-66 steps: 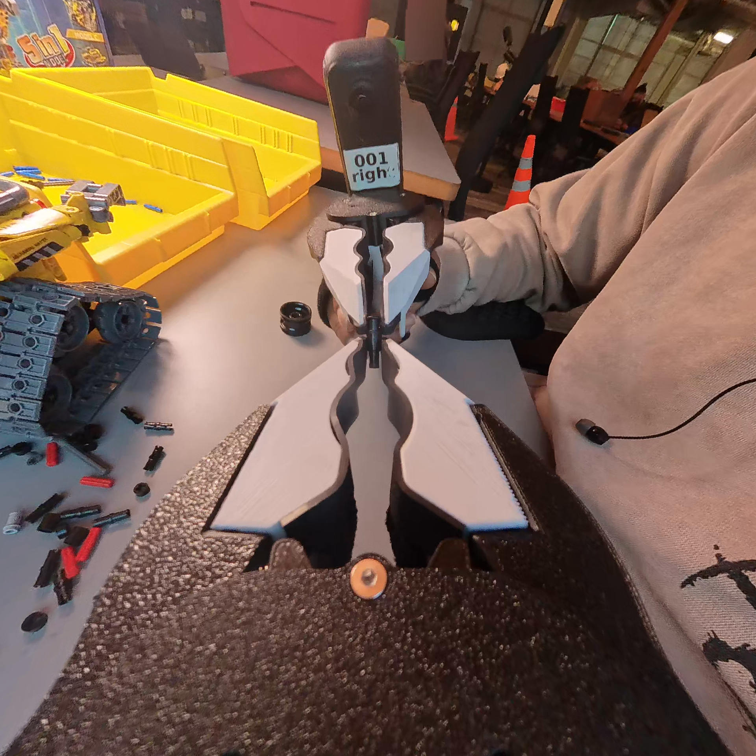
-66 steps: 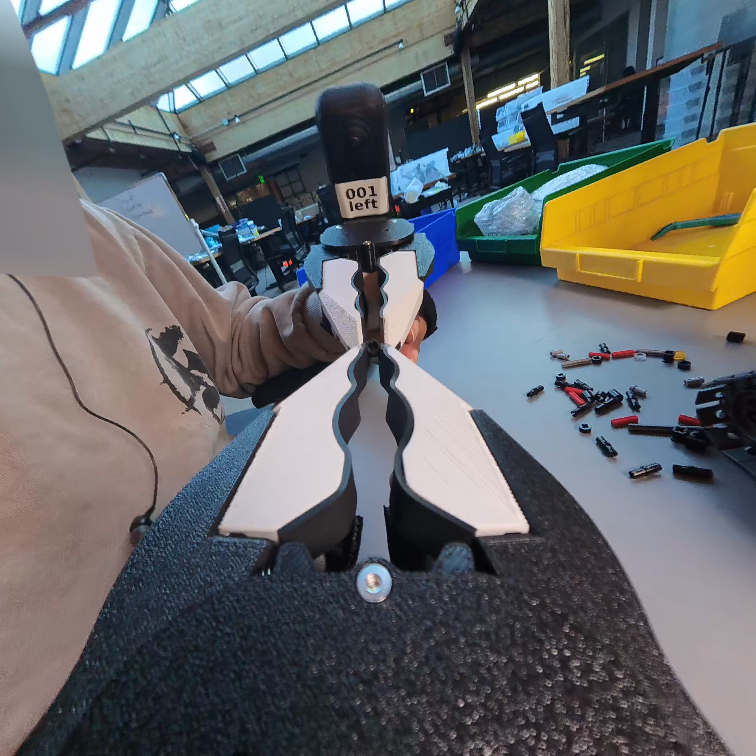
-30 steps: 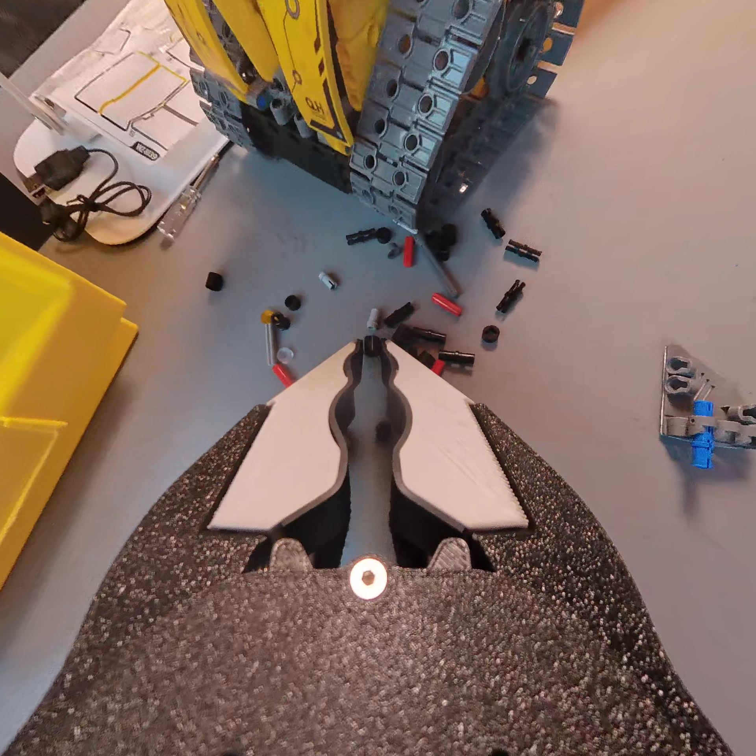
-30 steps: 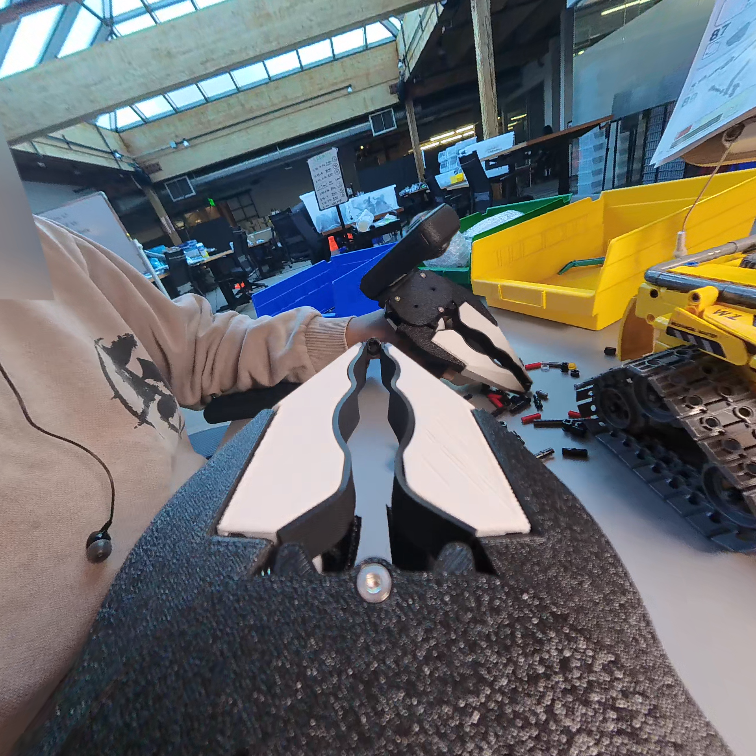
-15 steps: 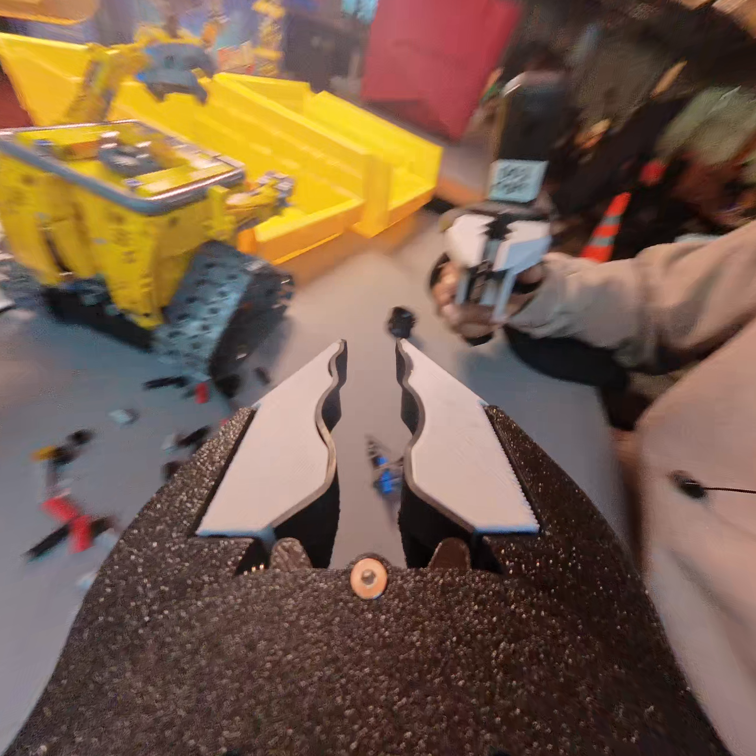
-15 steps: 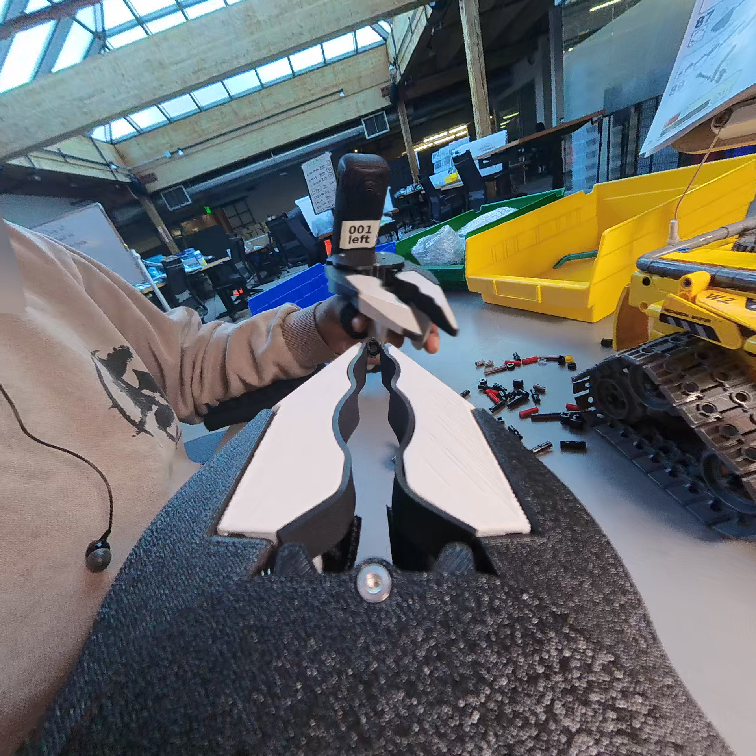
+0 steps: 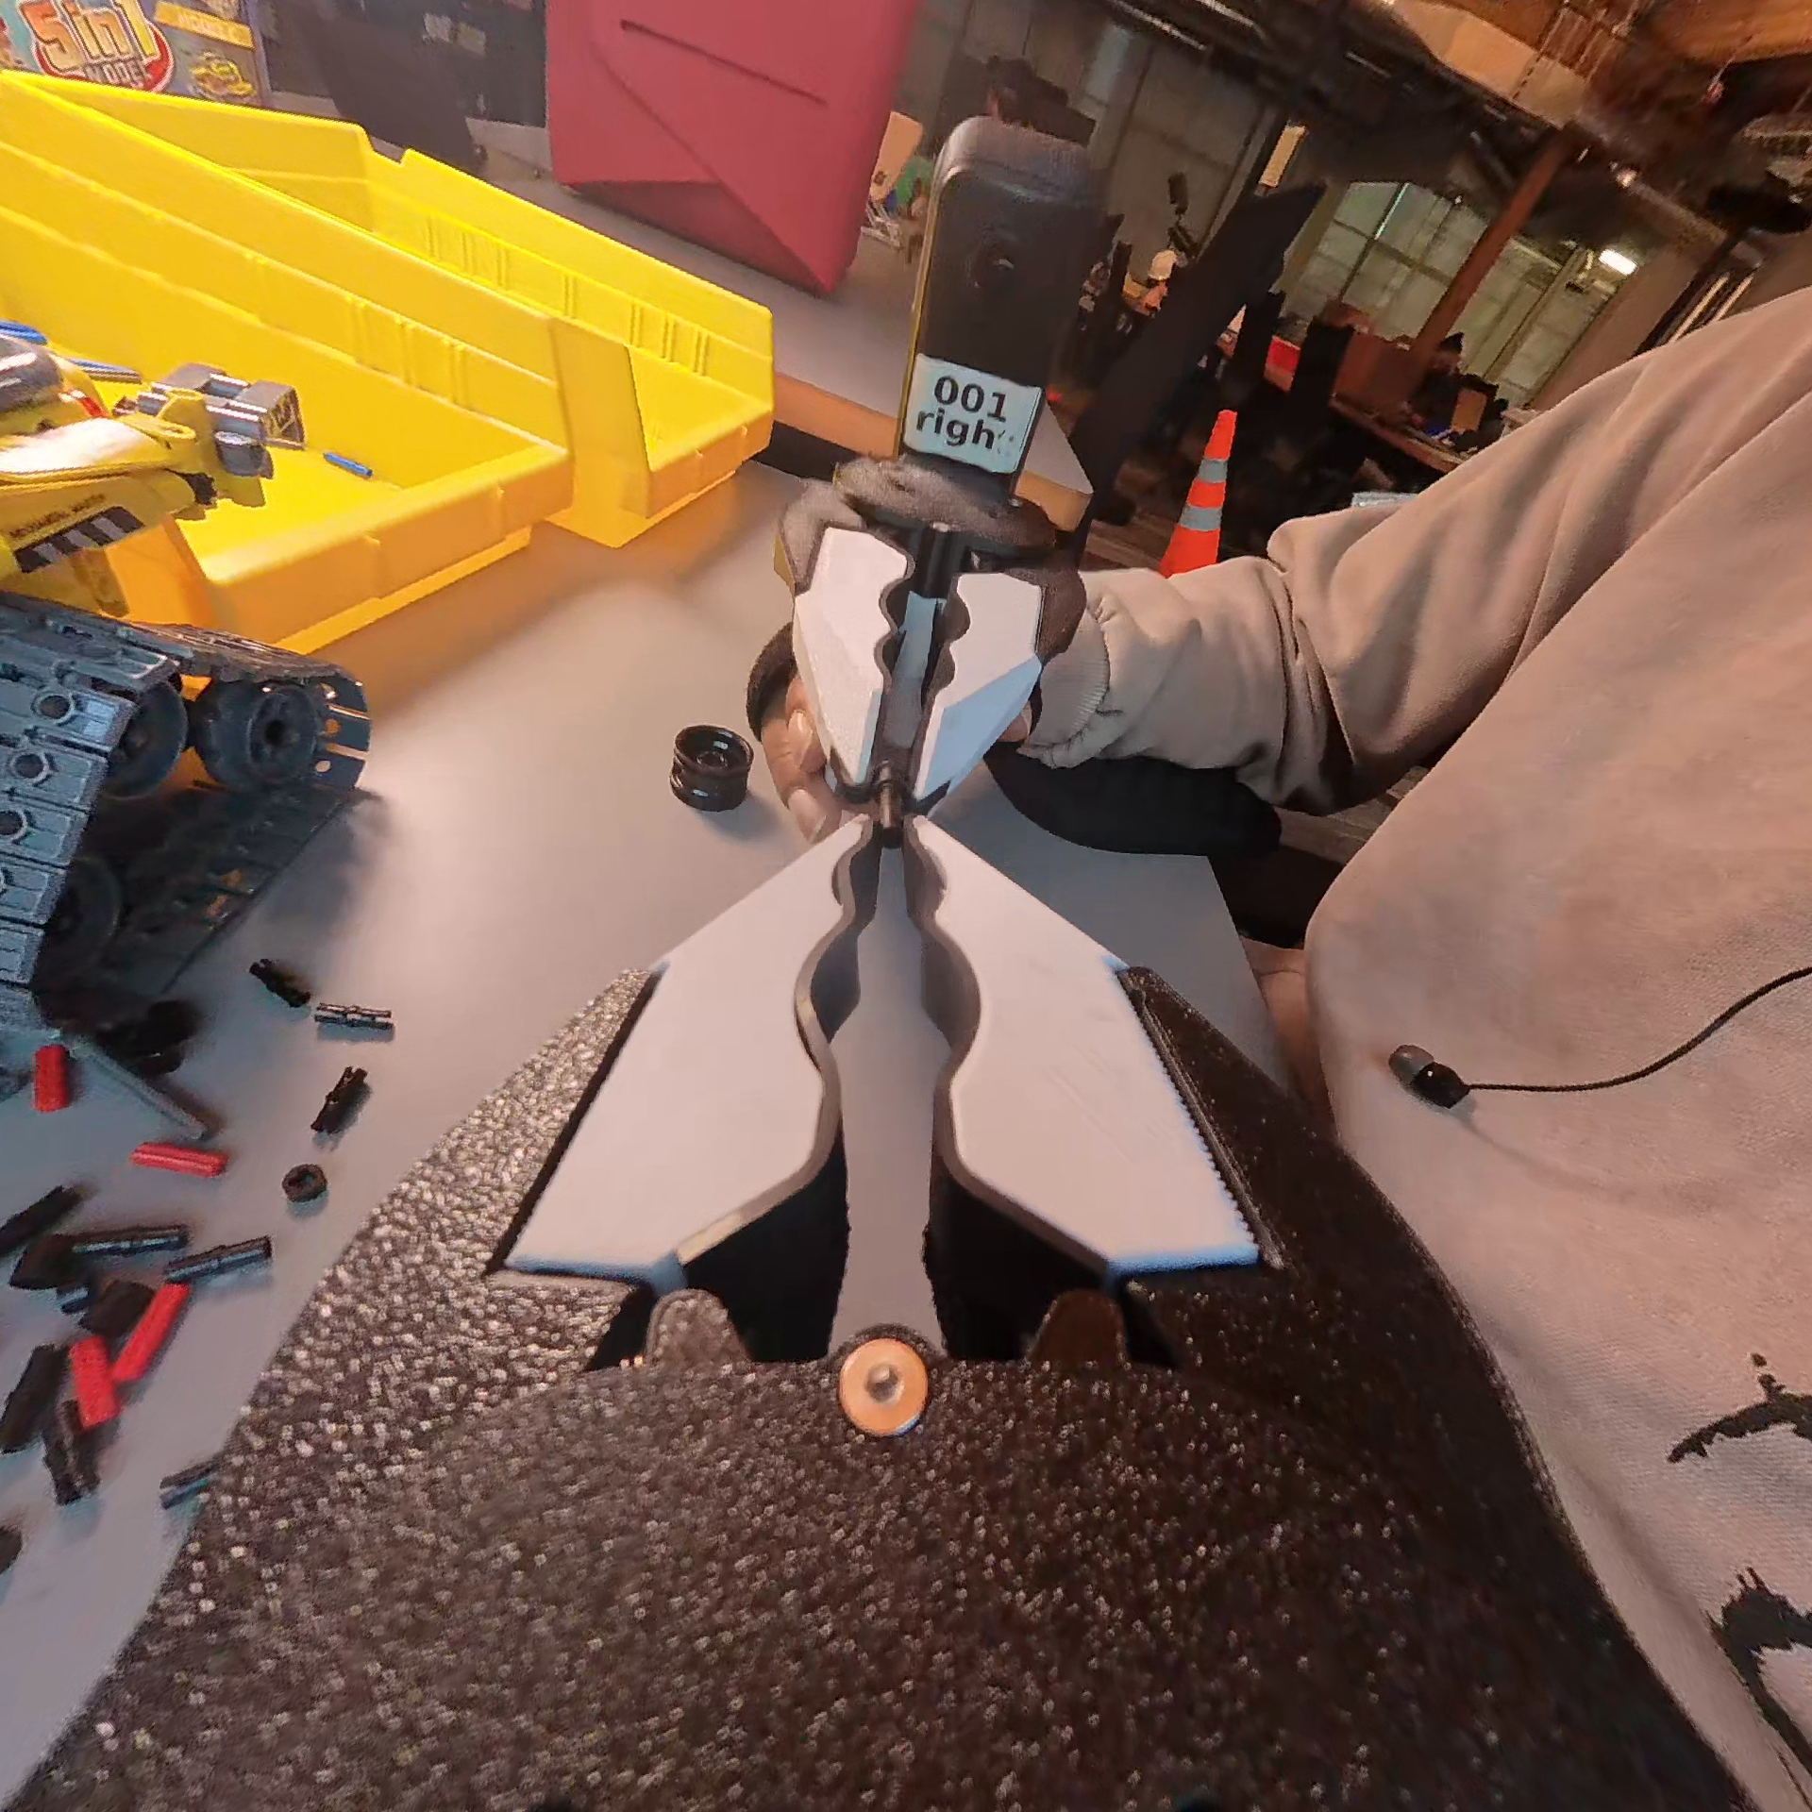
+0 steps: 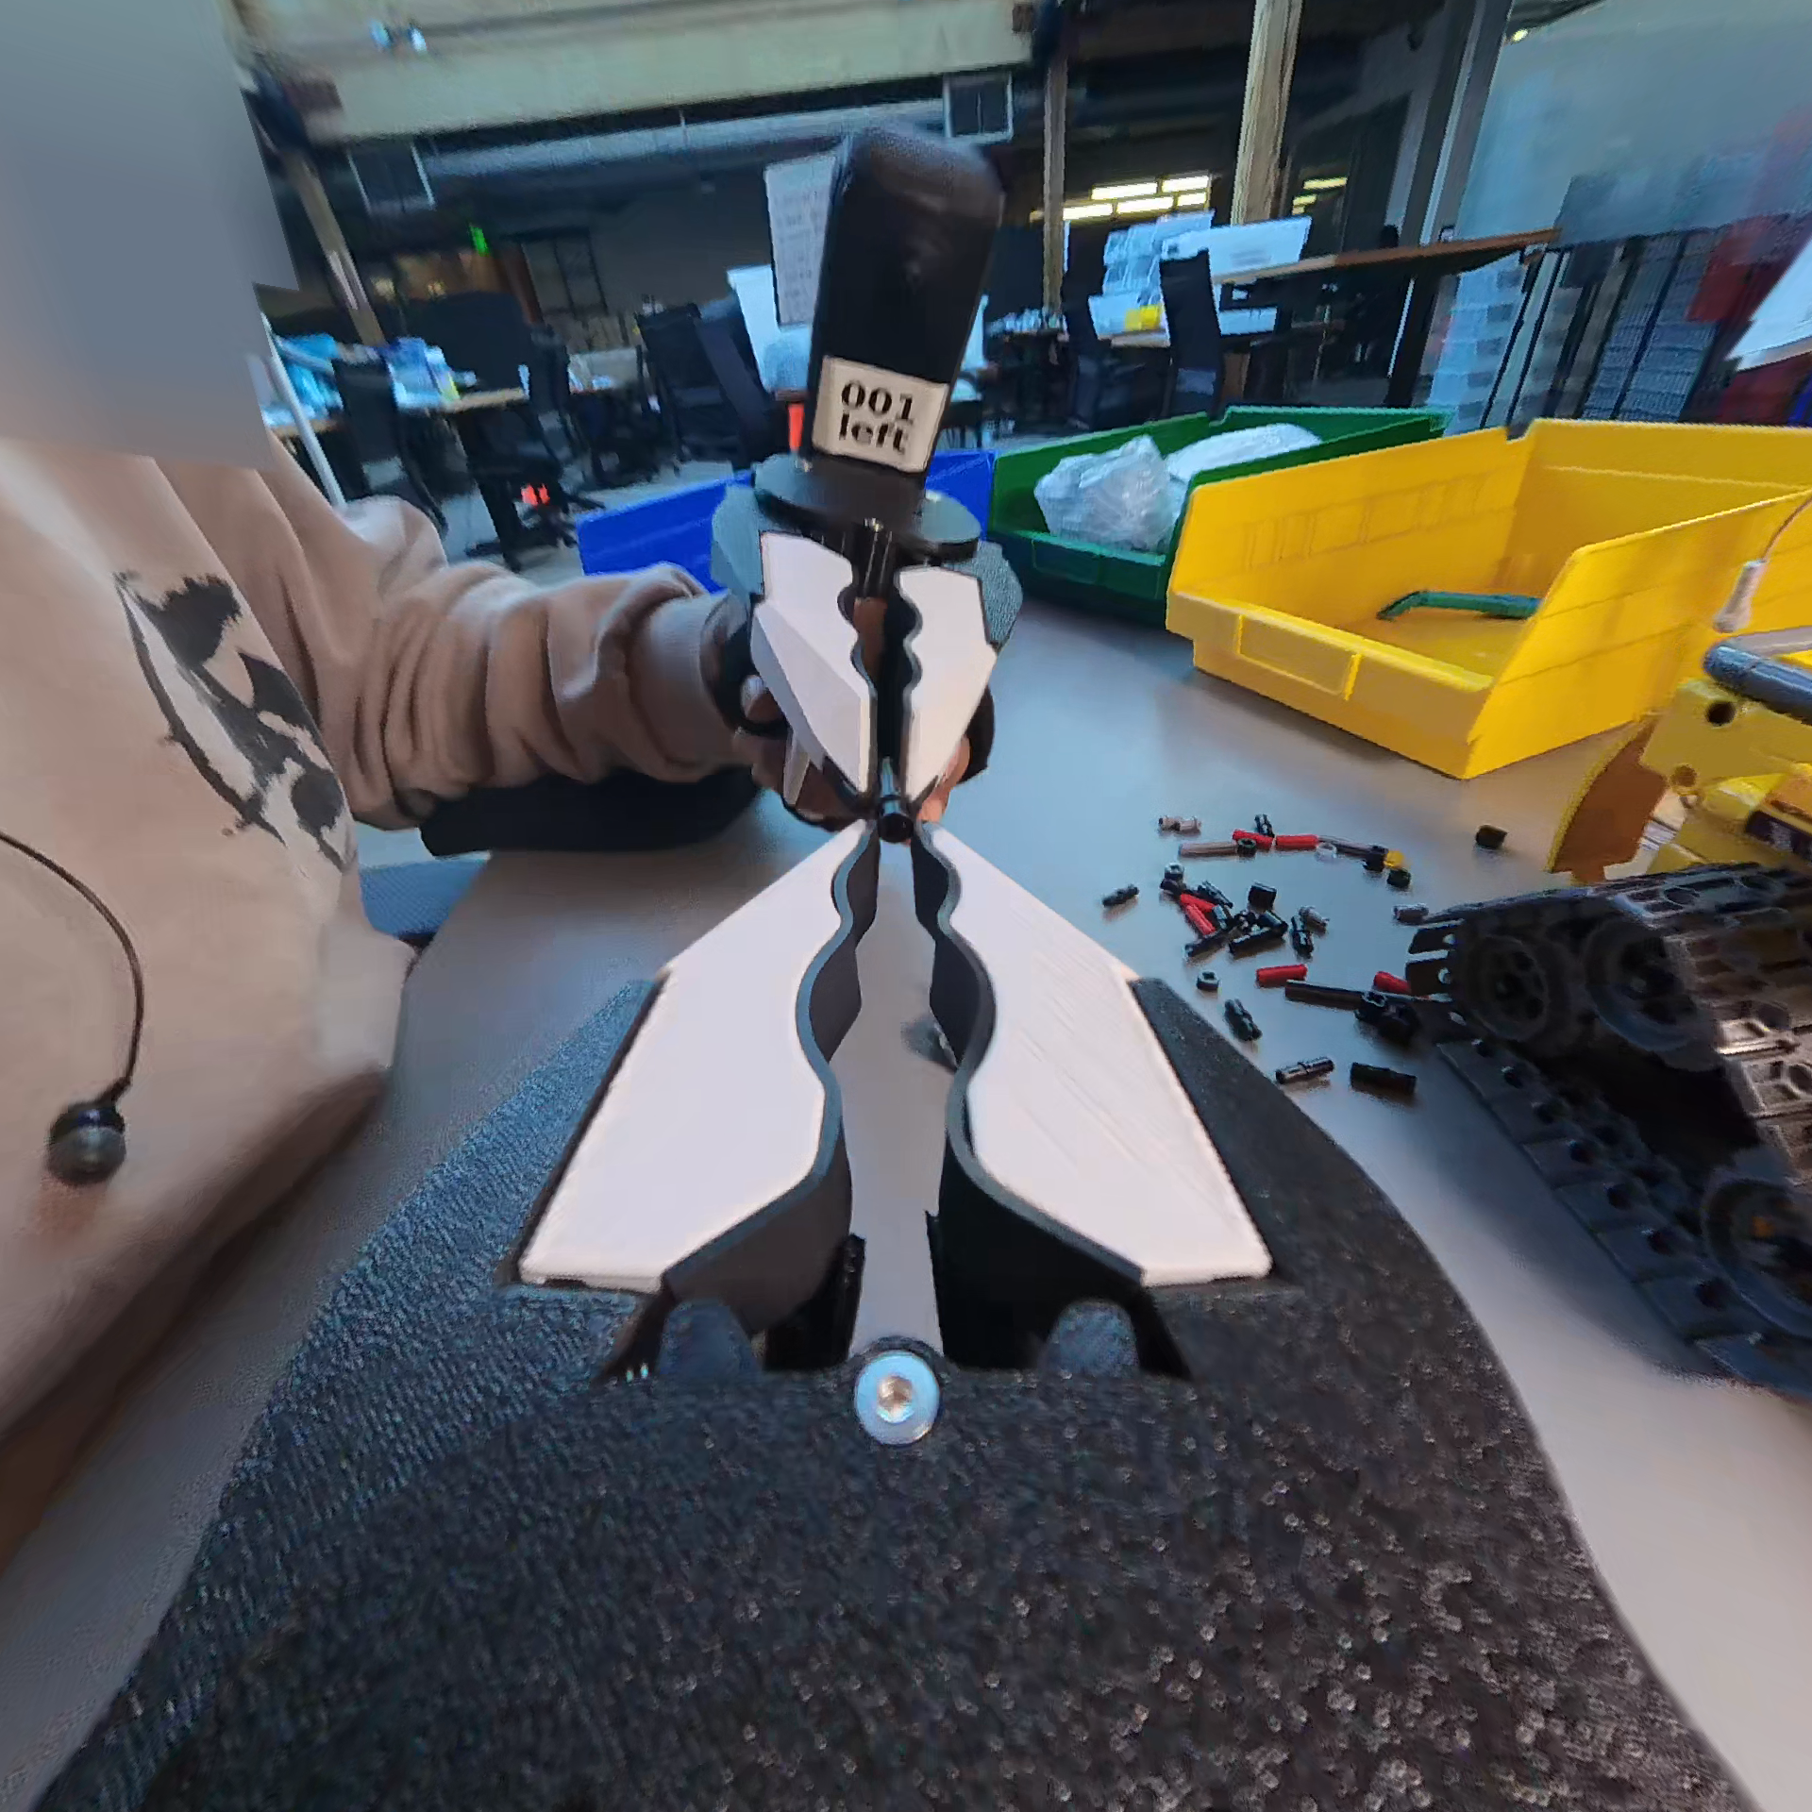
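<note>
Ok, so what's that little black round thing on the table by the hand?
It is a small black wheel, plastic-looking, round, with grooves around its side and a hollow middle. It lies alone on the grey table, between the toy's tracks and the right gripper, touching neither.

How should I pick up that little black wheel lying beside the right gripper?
Pinch the black wheel across its grooved outer wall, coming down from above. It appears to lie flat on the table, open hub upward, so its round sides are free. Keep to its left: the right gripper crowds the other side.
</note>
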### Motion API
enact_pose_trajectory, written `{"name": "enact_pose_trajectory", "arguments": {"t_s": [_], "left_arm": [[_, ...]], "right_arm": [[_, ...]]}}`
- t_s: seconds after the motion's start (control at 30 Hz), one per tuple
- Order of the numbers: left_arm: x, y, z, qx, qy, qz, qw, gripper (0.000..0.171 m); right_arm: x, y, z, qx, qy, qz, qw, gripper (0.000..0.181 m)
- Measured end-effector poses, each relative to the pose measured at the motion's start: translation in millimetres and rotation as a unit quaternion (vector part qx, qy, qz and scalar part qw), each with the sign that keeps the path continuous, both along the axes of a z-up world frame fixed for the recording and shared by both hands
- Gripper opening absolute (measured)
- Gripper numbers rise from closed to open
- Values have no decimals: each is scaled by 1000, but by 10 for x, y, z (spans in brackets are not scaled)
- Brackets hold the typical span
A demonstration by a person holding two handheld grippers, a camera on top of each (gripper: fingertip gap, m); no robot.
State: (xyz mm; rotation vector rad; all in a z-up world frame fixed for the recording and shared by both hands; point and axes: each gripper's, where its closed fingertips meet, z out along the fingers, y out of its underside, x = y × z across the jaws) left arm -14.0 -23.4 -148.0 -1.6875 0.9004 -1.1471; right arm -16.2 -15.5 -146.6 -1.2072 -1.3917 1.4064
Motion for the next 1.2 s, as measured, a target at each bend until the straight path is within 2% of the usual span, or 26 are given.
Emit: {"name": "enact_pose_trajectory", "arguments": {"t_s": [0.07,0.23,0.4,0.67,0.8,0.9,1.0,1.07,1.13,1.2], "left_arm": [[-10,-24,-71,8,26,-4,1000,4],[-10,-39,-107,1,34,-8,999,4],[1,-47,-137,-3,37,-12,999,4],[-5,-22,-121,0,30,-2,1000,5],[-173,144,-72,18,14,56,998,23],[-360,324,-45,41,14,119,992,29],[-469,419,-4,39,-5,155,987,38],[-506,445,-5,35,-9,165,986,42],[-535,474,-42,40,5,176,984,49],[-562,509,-83,49,21,189,980,48]], "right_arm": [[-10,-25,-83,35,-22,-2,999,5],[-7,-38,-121,70,-31,-9,997,5],[-9,-60,-125,78,-31,-6,996,9],[-9,-51,-117,91,-37,-13,995,5],[23,87,-70,91,-35,-46,994,5],[119,328,101,104,-16,-100,989,5],[428,802,490,156,10,-202,967,5],[861,1265,868,178,30,-306,935,5],[1440,1747,1172,193,23,-414,889,5],[2018,2231,1222,198,-37,-499,843,5]]}}
